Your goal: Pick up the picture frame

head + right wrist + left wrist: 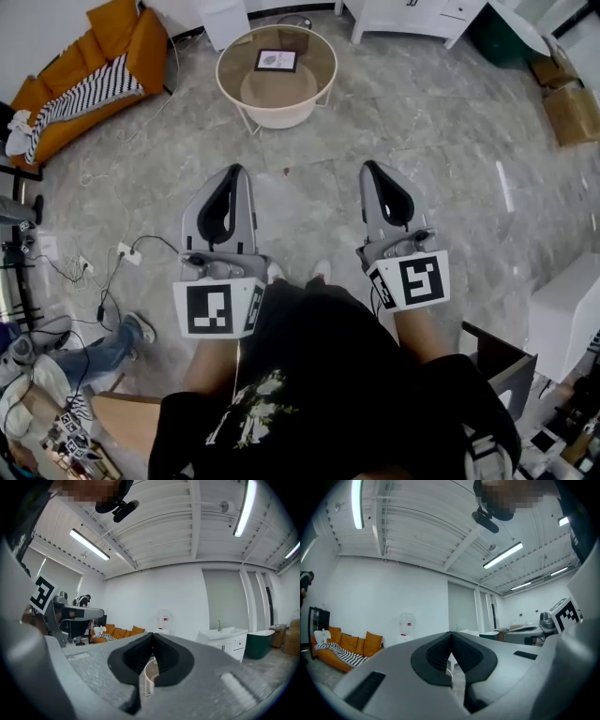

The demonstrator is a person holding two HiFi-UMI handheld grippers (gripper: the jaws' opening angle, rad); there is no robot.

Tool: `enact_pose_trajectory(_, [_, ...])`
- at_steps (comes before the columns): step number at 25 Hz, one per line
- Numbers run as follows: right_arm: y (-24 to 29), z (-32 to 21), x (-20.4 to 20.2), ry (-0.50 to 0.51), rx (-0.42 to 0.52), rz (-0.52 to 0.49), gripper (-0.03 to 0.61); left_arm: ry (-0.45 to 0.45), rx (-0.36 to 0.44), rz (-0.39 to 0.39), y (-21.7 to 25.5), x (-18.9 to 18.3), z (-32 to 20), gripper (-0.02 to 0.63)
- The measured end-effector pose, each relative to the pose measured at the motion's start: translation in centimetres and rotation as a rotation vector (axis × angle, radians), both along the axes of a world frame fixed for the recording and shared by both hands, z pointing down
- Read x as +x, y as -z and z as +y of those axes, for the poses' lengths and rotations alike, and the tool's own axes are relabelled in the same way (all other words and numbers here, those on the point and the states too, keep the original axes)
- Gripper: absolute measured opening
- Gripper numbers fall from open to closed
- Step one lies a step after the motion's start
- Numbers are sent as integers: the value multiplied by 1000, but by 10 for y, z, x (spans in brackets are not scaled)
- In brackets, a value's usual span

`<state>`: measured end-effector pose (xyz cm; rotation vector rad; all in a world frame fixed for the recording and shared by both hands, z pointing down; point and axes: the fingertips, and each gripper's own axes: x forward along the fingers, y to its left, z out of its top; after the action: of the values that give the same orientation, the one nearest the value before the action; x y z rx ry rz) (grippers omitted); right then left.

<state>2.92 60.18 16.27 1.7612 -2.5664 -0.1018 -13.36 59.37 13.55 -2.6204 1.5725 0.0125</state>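
Left gripper (232, 172): held level at the lower left of the head view, with its marker cube nearest the person.
Left fingers (440, 651): clenched tip to tip with nothing between them, as the left gripper view shows.
Right gripper (371, 168): held level beside the left one, with a stretch of floor between the two.
Right fingers (140, 656): pressed together and empty in the right gripper view.
Picture frame (277, 60): lies flat on top of the round desk, near its far side. It has a dark border around a pale picture. It is well apart from both grippers, and neither touches it.
Round desk (222, 75): pale, with a see-through top and a bowl-shaped lower part. It stands on the floor ahead of the grippers, slightly left of the middle. A slice of it shows below the closed right fingers in the right gripper view.
Floor (431, 131): grey marbled tiles.
Sofa (141, 47): orange, at the upper left of the head view, with a striped blanket (84, 94) draped over it.
Cables (108, 272): loose on the floor to the left of the left gripper.
White cabinet (412, 14): against the far side, beyond the desk to the right.
Cardboard boxes (567, 103): at the far right edge.
Person's shoes (298, 273): toes show between the two grippers.
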Motion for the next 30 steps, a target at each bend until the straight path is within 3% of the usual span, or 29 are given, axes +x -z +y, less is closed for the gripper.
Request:
enact_pose_trajectory(5, [-4, -6, -1, -34, -4, 6, -5, -1, -17, 0, -10, -15, -2, 12])
enact_pose_trajectory(10, [-1, -9, -35, -9, -4, 21, -5, -4, -12, 19, -7, -44, -9, 12])
enact_pose_trajectory(22, [-13, -14, -108, 13, 1, -5, -5, -9, -5, -18, -26, -95, -12, 12])
enact_pose_trajectory(30, [-17, -20, -102, 10, -11, 31, -5, -10, -23, 14, -35, -97, -23, 12])
